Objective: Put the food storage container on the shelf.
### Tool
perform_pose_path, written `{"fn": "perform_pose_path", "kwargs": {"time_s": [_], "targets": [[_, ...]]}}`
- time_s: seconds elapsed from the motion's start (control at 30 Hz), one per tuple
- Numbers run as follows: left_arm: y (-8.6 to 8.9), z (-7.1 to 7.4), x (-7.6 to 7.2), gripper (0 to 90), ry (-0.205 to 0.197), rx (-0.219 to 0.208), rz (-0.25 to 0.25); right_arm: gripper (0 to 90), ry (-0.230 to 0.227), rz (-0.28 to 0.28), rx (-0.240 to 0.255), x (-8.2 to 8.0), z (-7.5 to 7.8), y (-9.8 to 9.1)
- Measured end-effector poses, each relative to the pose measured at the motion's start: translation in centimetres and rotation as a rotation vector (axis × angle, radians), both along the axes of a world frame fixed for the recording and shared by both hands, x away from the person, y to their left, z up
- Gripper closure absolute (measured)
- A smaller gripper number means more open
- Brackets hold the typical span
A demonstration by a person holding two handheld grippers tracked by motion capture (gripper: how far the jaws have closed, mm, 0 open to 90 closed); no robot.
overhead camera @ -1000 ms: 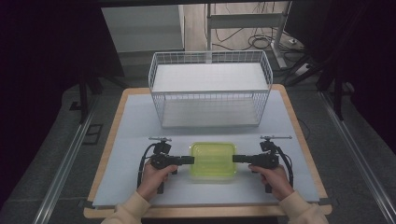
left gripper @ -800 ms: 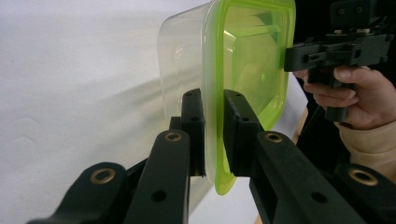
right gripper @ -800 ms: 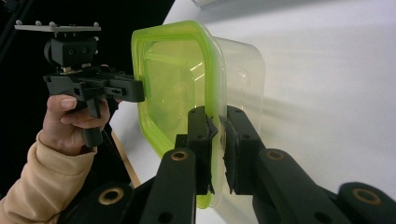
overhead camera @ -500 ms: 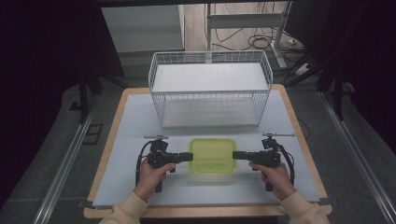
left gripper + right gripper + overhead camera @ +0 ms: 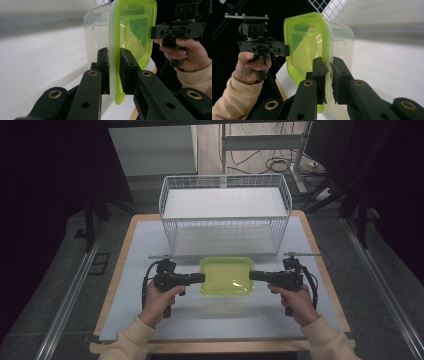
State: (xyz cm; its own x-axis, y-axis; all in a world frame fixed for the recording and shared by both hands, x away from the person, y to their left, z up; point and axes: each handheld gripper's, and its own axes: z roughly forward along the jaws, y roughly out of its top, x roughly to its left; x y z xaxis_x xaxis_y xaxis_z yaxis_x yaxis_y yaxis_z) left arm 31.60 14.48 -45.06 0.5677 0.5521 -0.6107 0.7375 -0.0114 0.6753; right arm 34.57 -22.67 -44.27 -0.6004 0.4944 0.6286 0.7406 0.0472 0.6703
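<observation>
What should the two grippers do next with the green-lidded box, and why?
Probably carry the clear plastic box with the green lid forward toward the white wire basket: both the left hand-held gripper and the right hand-held gripper clamp its rim.

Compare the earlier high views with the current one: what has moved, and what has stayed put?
The box, clamped at its rim by the left gripper and right gripper, has shifted a little toward the basket, apparently lifted off the table. Both grips are unchanged, and the basket stayed in place.
</observation>
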Motion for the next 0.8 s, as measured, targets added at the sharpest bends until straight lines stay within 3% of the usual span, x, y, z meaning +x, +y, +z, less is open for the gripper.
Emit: {"fn": "perform_pose_path", "kwargs": {"time_s": [0.57,0.8], "targets": [[0.5,4.9,0.7,80.1,-0.093,0.02,0.019,81.6,-0.089,0.004,-0.003,1.0,4.9,0.8],[0.5,5.6,1.2,80.1,-0.097,0.002,0.023,81.5,-0.109,0.0,-0.008,1.6,6.3,0.8]]}}
